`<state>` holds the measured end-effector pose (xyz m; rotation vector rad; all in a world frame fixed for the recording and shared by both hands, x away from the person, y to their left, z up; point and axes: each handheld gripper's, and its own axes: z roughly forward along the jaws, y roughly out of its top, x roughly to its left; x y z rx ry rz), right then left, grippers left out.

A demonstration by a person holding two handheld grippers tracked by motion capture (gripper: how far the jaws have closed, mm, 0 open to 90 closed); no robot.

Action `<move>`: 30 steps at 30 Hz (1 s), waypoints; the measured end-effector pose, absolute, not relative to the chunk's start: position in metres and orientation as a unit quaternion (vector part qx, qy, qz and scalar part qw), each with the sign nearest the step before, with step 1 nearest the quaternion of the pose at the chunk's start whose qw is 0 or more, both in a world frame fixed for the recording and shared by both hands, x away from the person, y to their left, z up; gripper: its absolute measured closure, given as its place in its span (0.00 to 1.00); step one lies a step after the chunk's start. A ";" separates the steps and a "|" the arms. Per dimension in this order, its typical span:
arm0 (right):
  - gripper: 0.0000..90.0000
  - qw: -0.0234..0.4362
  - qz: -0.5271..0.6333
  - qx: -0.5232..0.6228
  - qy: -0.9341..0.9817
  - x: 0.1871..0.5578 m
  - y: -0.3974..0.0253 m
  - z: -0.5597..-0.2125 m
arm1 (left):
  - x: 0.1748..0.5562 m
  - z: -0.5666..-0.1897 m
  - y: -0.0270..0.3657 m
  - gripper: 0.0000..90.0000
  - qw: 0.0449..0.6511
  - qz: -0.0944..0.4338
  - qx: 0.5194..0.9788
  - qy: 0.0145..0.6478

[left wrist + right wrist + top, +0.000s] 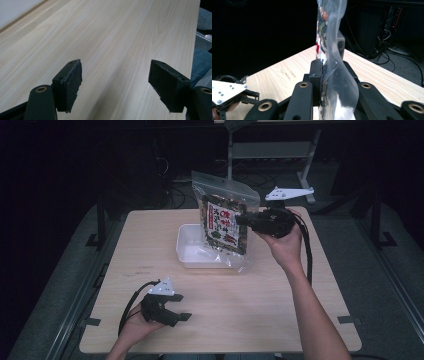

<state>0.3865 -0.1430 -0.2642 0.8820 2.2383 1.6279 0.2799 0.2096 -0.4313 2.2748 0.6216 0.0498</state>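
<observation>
Right gripper (pixel 246 220) clamped on snack bag (pixel 225 222) side edge, above tray (pixel 187 247) | film light, limp, slippery (grip seam) | left gripper (pixel 182 307) agape, near front edge.

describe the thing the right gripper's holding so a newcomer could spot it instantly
On the wooden table, find the white tray at the far middle. Upright above it, clamped by the right gripper, is a clear zip bag with a dark, colourfully printed packet inside.
</observation>
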 end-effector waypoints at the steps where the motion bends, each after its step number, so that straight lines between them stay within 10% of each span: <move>1: 0.84 0.118 0.557 0.300 0.765 0.388 -0.142 -0.264 | 0.280 -0.431 0.210 0.29 0.381 0.019 0.892 0.243; 30: 0.84 0.131 0.560 0.308 0.758 0.443 -0.090 -0.273 | 0.284 -0.431 0.217 0.29 0.389 0.017 0.887 0.250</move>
